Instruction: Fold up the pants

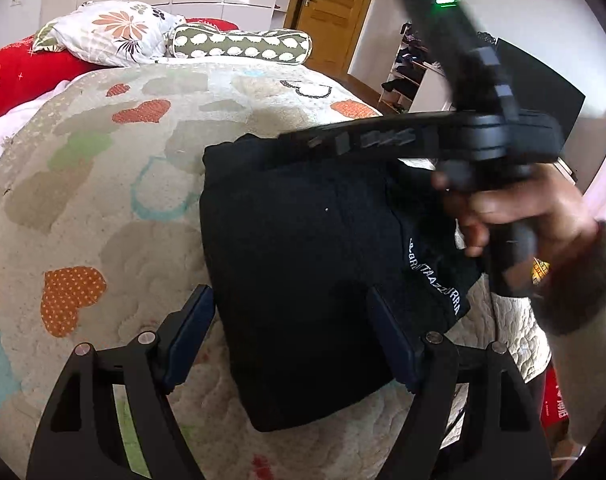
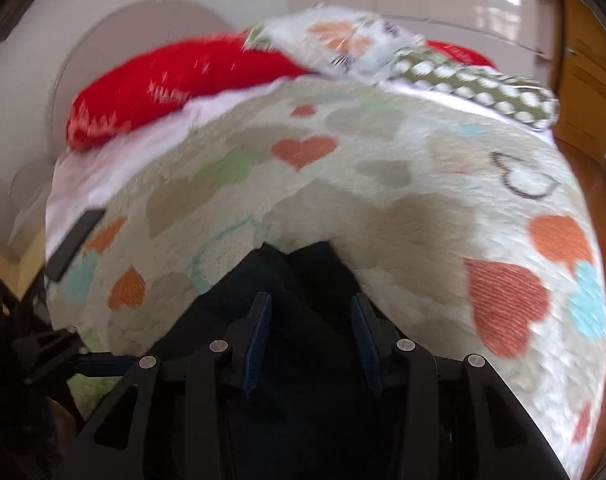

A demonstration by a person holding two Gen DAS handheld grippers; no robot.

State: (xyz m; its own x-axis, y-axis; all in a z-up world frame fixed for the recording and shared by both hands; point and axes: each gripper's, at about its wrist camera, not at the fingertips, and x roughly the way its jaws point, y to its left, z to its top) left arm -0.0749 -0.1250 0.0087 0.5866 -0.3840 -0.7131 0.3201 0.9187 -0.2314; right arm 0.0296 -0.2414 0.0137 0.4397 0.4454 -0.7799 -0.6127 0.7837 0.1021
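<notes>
Pants [image 1: 303, 264], black and already folded into a compact rectangle, lie on the heart-patterned quilt [image 1: 103, 200] of the bed in the left wrist view, with a line of white lettering running along the right-hand fold. The left hand-held gripper [image 1: 291, 340] hangs over the near edge of the bundle with its jaws spread wide and nothing between them; one pad sits over the quilt, the other over the cloth. Across the far edge the right hand-held gripper [image 1: 311, 138] sweeps in blurred, gripped by the person's right hand [image 1: 515, 204]. Pillows [image 1: 115, 32] and a red blanket [image 1: 19, 72] rest at the head of the bed, well apart from the work.

From the right wrist view, blurred by motion, the right hand-held gripper [image 2: 311, 340] has its jaws parted and empty above the pants [image 2: 287, 280], whose dark top layer peaks just ahead of the fingertips. The quilt [image 2: 423, 200] fills the rest of the frame.

The folding looks close to finished. To do the closing step well, I would judge that both tools should press lightly on the top layer and smooth outward toward the edges, keeping the stack square rather than dragging it across the soft quilt, which could pull the layers apart.
</notes>
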